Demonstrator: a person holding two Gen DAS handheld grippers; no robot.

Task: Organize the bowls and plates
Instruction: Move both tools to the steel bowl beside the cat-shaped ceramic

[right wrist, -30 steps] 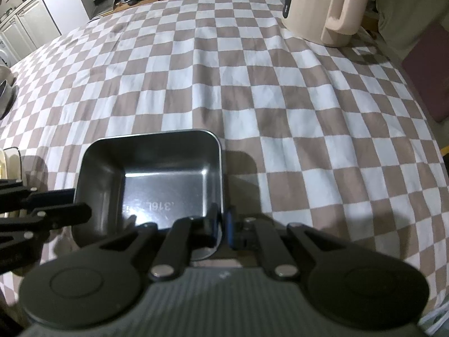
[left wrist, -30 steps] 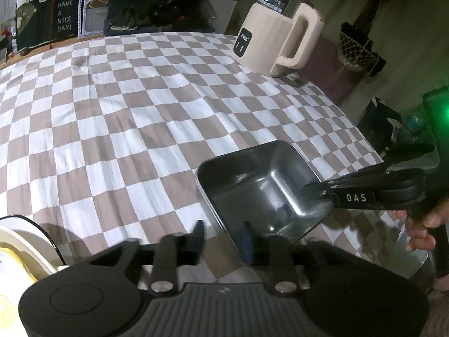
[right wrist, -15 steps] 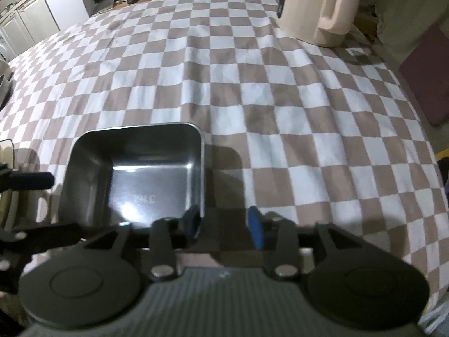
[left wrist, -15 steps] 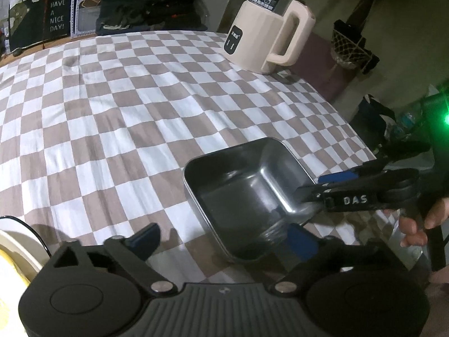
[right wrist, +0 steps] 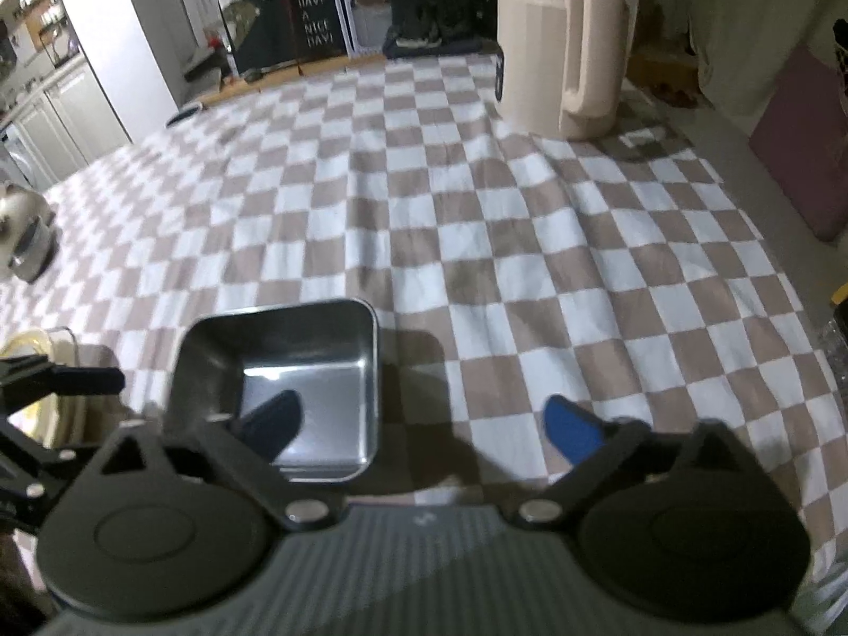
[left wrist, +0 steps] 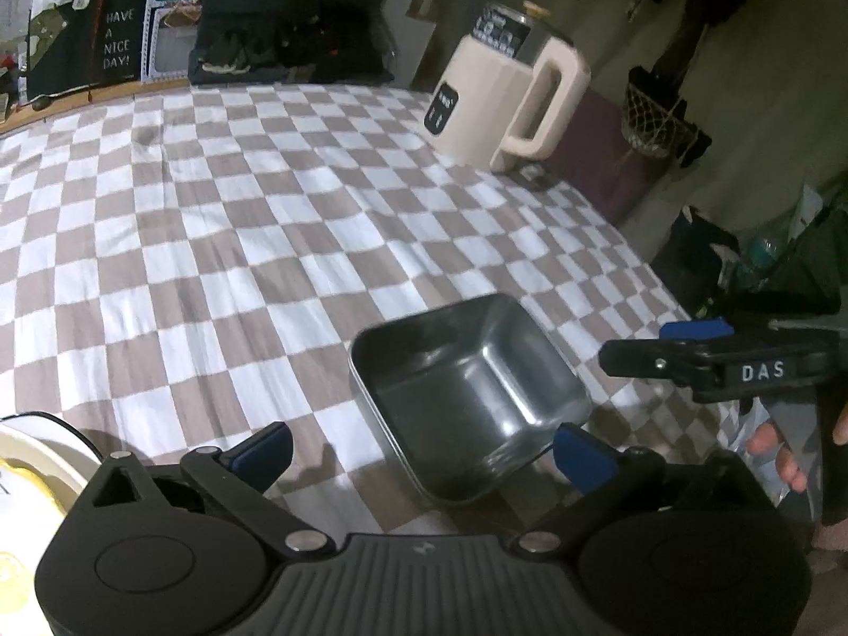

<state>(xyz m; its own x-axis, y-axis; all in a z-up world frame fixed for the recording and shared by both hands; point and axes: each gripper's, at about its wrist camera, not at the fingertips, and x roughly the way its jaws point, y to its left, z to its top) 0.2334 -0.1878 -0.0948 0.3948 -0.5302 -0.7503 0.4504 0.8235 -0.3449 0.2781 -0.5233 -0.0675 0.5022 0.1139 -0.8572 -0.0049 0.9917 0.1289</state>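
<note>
Steel, square and deep, the bowl [left wrist: 466, 397] sits upright on the checked cloth [left wrist: 222, 244], and it serves as the landmark here. In the left wrist view the left gripper [left wrist: 424, 450] hangs over the bowl's near corner with its jaws opening wide: one blue pad [left wrist: 265, 450] stands over the cloth left of the bowl, the other [left wrist: 580, 456] just off the bowl's right near corner, neither pressing on it. Nothing is gripped. To the right of the bowl the right gripper [left wrist: 630, 358] reaches in from the side, marked "DAS", with its tip apart from the rim; a hand [left wrist: 784, 456] shows below it. Far beyond the bowl, toward the cloth's back right edge, stands a cream kettle [left wrist: 503, 100]. Left of the bowl, at the frame's edge, part of a pale plate [left wrist: 42, 456] with a dark rim shows.

In the right wrist view the bowl [right wrist: 281, 376] lies left of centre, its floor catching a bright glare. The right gripper [right wrist: 424, 424] has its jaws opening wide and holds nothing: the left pad [right wrist: 273, 421] hovers over the bowl's inside, the right pad [right wrist: 572, 429] over bare cloth [right wrist: 530, 244] right of the bowl. Whether the left pad touches the bowl cannot be told. Left of the bowl the left gripper [right wrist: 79, 379] pokes in, with the pale plate [right wrist: 32, 350] behind it. The kettle [right wrist: 562, 47] stands far behind the bowl, to the right.
</note>
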